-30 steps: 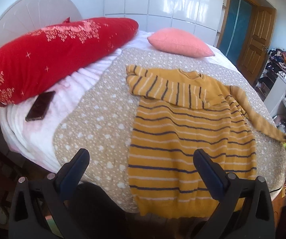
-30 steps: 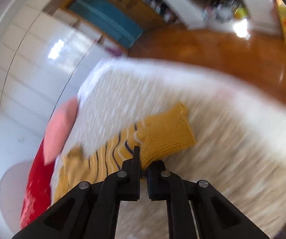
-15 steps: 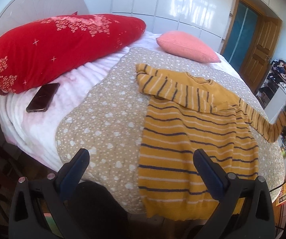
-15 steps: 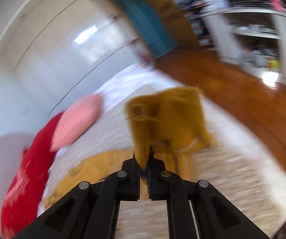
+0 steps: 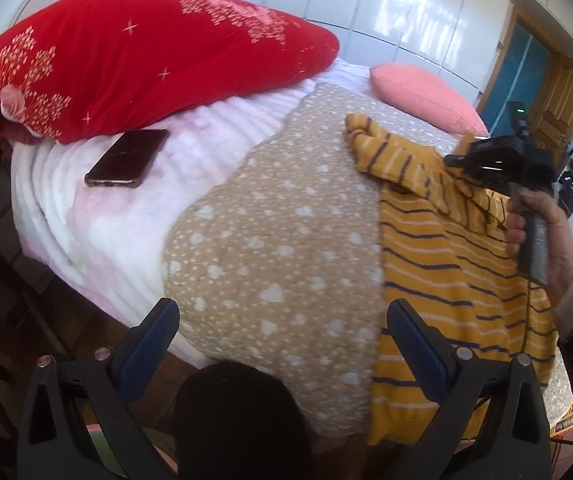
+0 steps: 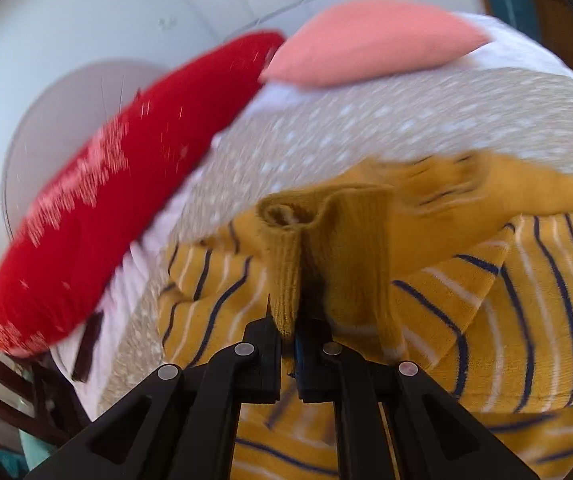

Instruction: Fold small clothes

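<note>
A mustard-yellow sweater (image 5: 446, 248) with navy and white stripes lies flat on a tan dotted blanket (image 5: 278, 232) on the bed. One sleeve is folded across its chest. My right gripper (image 6: 288, 344) is shut on the ribbed cuff (image 6: 286, 264) of the other sleeve and holds it above the sweater's chest (image 6: 506, 300). It also shows in the left wrist view (image 5: 498, 160), held in a hand over the sweater's upper part. My left gripper (image 5: 282, 344) is open and empty, near the bed's front edge, left of the sweater's hem.
A long red pillow (image 5: 134, 60) and a pink pillow (image 5: 418, 96) lie at the head of the bed. A dark phone (image 5: 128, 158) lies on the white-pink cover (image 5: 86, 224). A wooden door (image 5: 558, 96) and shelves stand at the right.
My right gripper has carried the sleeve cuff from the bed's right edge up and over onto the sweater's chest. My left gripper has shifted left, so the sweater sits further right.
</note>
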`<state>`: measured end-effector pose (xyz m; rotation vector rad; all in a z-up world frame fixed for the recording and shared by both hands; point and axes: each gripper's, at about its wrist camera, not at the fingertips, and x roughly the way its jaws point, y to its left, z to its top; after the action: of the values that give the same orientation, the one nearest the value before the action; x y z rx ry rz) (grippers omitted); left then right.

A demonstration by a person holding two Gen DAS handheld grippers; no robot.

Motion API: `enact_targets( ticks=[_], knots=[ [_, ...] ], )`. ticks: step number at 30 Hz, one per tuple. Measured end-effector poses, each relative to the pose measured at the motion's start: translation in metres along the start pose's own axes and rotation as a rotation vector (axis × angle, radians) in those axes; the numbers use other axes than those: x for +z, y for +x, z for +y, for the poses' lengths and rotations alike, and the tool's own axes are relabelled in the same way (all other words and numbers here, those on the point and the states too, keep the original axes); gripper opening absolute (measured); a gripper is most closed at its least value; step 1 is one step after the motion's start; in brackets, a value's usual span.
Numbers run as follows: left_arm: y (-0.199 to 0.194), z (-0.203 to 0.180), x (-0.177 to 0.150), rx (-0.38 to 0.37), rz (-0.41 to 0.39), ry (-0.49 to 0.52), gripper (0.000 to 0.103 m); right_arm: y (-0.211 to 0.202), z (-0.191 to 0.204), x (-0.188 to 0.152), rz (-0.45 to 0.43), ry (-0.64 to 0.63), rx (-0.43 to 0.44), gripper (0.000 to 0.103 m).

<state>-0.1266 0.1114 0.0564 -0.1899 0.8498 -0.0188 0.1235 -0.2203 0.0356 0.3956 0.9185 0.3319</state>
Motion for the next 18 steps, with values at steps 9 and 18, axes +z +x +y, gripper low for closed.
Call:
enact_targets(
  ticks=[9,18],
  knots=[
    [0.018,0.020,-0.006,0.005,0.031,-0.051,0.103,0.050,0.062,-0.011,0.039,-0.294,-0.120,0.054],
    [0.009,0.011,-0.007,-0.017,0.026,-0.052,0.103,0.010,0.100,-0.033,0.022,-0.436,-0.003,0.058]
  ],
)
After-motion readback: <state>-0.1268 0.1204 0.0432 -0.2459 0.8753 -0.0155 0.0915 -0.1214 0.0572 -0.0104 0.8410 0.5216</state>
